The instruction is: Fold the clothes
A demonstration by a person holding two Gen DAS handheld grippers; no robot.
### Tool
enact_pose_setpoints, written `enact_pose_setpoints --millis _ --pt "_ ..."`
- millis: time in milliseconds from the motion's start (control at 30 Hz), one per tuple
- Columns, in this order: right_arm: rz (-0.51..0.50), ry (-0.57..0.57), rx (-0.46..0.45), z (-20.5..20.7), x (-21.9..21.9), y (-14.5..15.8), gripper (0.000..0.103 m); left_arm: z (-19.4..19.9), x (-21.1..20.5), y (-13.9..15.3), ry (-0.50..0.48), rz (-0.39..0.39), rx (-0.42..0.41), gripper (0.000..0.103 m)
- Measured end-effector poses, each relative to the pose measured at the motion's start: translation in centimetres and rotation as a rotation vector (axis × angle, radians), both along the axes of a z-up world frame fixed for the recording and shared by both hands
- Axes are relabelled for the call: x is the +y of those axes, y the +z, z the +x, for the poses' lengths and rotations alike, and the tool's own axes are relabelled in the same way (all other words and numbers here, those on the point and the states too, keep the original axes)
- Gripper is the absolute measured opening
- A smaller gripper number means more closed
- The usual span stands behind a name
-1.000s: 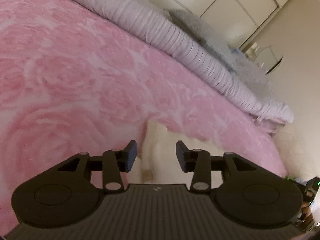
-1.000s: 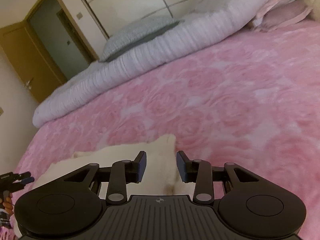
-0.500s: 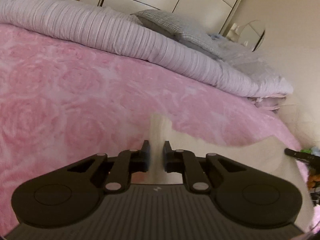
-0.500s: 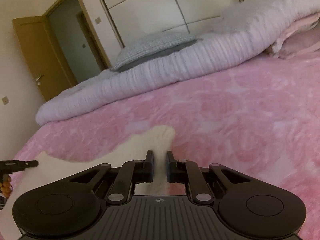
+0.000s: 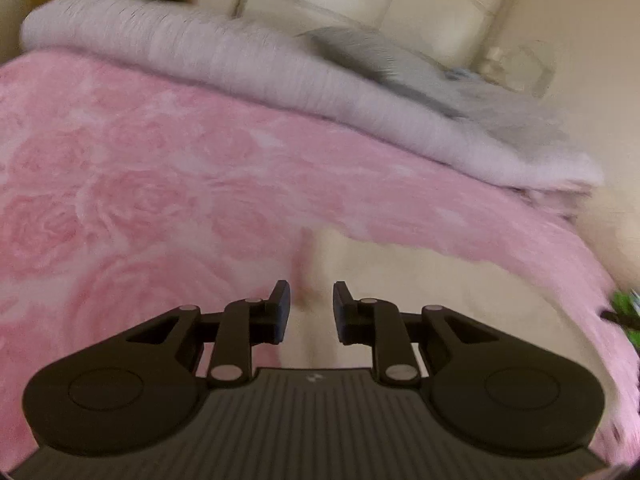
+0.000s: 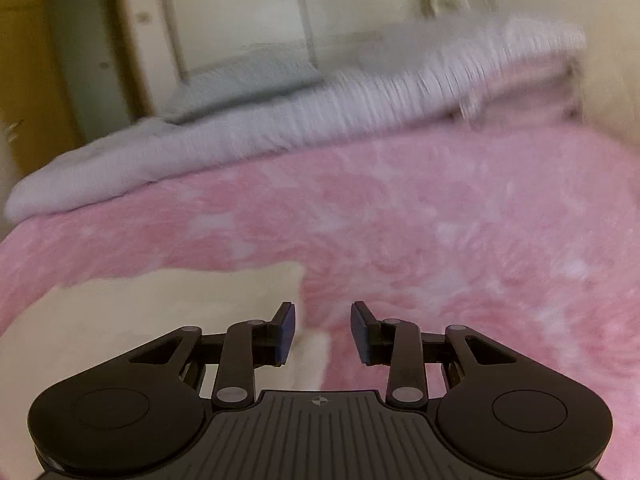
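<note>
Both views motion-blurred, detail soft.

Left gripper (image 5: 308, 308): jaws opening, gap narrow-to-moderate. Cream garment (image 5: 420, 300) lies under and ahead of the tips; a fold/edge of it runs up through the gap. The pads don't look pressed on the cloth, so no grip as far as the frame shows. Blur means light contact can't be ruled out.

Right gripper (image 6: 323, 332): jaws opening, gap a bit wider than the left's. Garment corner (image 6: 160, 312) sits under the left-side finger (image 6: 286, 332), and a small cream flap shows in the gap close to the gripper body. The right-side finger is over the pink blanket only. Pads are apart from the cloth, nothing clamped.

Garment position: spread flat on the pink rose-pattern blanket (image 5: 160, 184), at the near part of the bed. In the left wrist view it fills the lower centre-right, its far edge ragged against the pink. In the right wrist view it fills the lower left, with a squared corner just ahead of the tips. So the grippers sit at opposite ends of the same near edge.

Background: a rolled lilac-white ribbed duvet (image 5: 240, 64) lies across the far side of the bed with a grey pillow (image 5: 360, 52) on it. Wardrobe doors (image 6: 360, 8) stand behind, and a yellow-brown door (image 6: 24, 80) is at the left in the right wrist view. Something green and black (image 5: 624, 312) shows at the right edge of the left wrist view, too blurred to ID.
</note>
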State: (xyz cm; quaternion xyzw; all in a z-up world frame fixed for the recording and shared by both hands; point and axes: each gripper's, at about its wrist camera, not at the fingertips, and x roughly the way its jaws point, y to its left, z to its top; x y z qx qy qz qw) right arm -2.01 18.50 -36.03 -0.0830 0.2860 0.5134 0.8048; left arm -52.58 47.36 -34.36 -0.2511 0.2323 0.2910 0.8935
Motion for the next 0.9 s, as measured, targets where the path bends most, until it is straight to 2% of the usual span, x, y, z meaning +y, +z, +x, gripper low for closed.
enact_pose_setpoints --millis 100,167,233,267,333,367,400,467,533,600,667,733,833,900 --pt "-0.011 0.089 -0.053 -5.3 -2.2 0.4 0.035 -0.6 -5.9 0.3 -0.098 0.077 0.037 0.015" --pt "-0.046 0.139 -0.087 -8.3 -3.1 -1.0 0.035 -0.6 -8.1 -1.8 -0.114 0.085 0.108 0.013" --pt "-0.118 0.14 -0.122 -9.9 -3.7 -3.2 0.035 -1.4 -8.9 -4.4 -0.061 0.092 0.144 0.012" --pt "-0.132 0.126 -0.146 -10.3 -4.3 -4.3 0.034 -2.3 -9.2 -5.1 -0.039 0.092 0.1 0.012" --pt "-0.1 0.1 -0.145 -10.2 -5.6 -5.1 0.034 -3.1 -9.6 -4.9 0.017 0.062 0.08 0.009" --pt "-0.088 0.086 -0.139 -10.1 -6.1 -5.3 0.034 -3.1 -9.9 -4.3 0.039 0.07 0.103 0.005" --pt "-0.095 0.065 -0.116 -9.9 -6.2 -4.9 0.034 -3.2 -10.6 -3.7 0.053 0.097 0.127 0.003" --pt "-0.125 0.014 -0.121 -10.3 -6.4 -3.7 0.034 -3.6 -12.0 -3.0 0.06 0.117 0.123 0.003" --pt "-0.072 0.008 -0.126 -11.1 -7.5 -2.6 0.034 -4.0 -13.5 -2.3 0.065 0.134 0.115 0.004" --pt "-0.059 0.014 -0.108 -11.3 -7.6 -3.1 0.034 -3.5 -13.2 -3.7 0.085 0.082 0.17 0.003" --pt "-0.122 -0.011 -0.084 -11.2 -7.0 -4.7 0.034 -3.4 -13.0 -5.1 0.12 0.016 0.217 0.002" --pt "-0.105 -0.044 -0.06 -11.3 -7.8 -5.2 0.035 -3.6 -14.1 -4.9 0.163 0.011 0.24 0.002" --pt "-0.121 -0.114 0.066 -11.6 -9.3 -3.5 0.035 -3.5 -16.7 -3.5 0.2 0.035 0.307 0.004" --pt "-0.123 -0.136 0.117 -12.6 -10.6 -2.9 0.035 -3.7 -18.7 -2.7 0.217 0.027 0.313 0.005"
